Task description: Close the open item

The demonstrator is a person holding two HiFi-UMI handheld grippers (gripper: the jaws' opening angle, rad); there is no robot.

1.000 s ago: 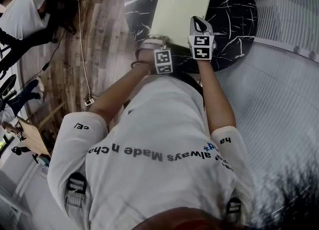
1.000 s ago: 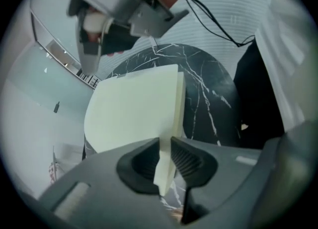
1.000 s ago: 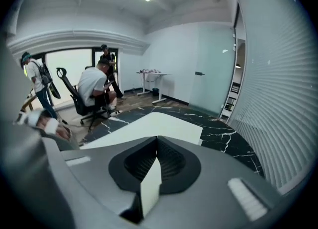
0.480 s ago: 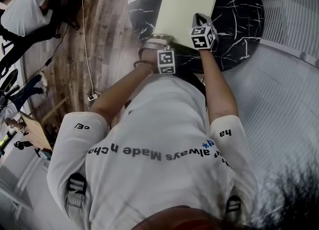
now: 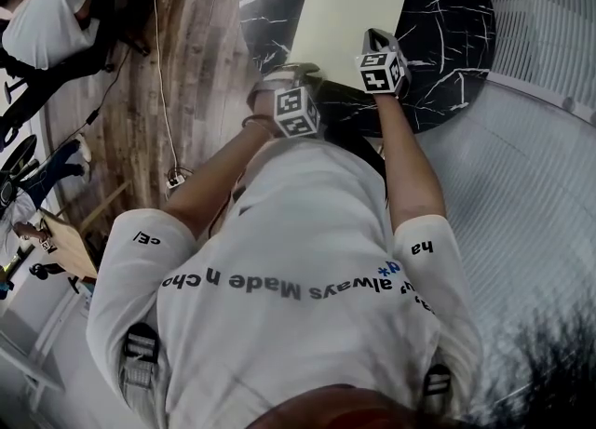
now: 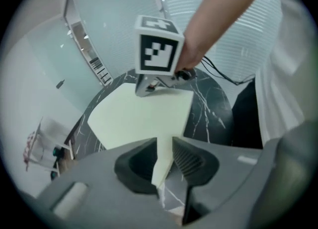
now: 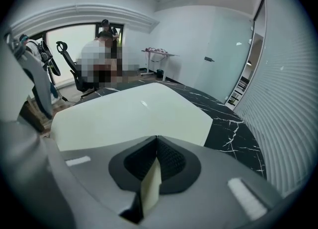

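A pale yellow folder [image 5: 345, 18] lies flat and shut on the round black marble table [image 5: 447, 27]. Both grippers are at its near edge. My left gripper [image 5: 282, 75] is at the near left corner. In the left gripper view that corner of the folder [image 6: 139, 118] stands between the jaws of my left gripper [image 6: 164, 146], which are opening, with a gap beside the sheet. My right gripper [image 5: 374, 39] is at the near right edge. In the right gripper view my right gripper [image 7: 156, 146] is shut on the edge of the folder [image 7: 129, 114].
Wooden floor [image 5: 186, 64] with a trailing cable [image 5: 156, 92] lies left of the table. A seated person [image 5: 47, 18] is at the far upper left. A ribbed white curved wall [image 5: 521, 185] runs along the right. An office chair [image 7: 69, 69] stands beyond the table.
The left gripper's marker cube has shifted left and twisted, drawing a little off the folder's corner. The right gripper has stayed on the folder's edge.
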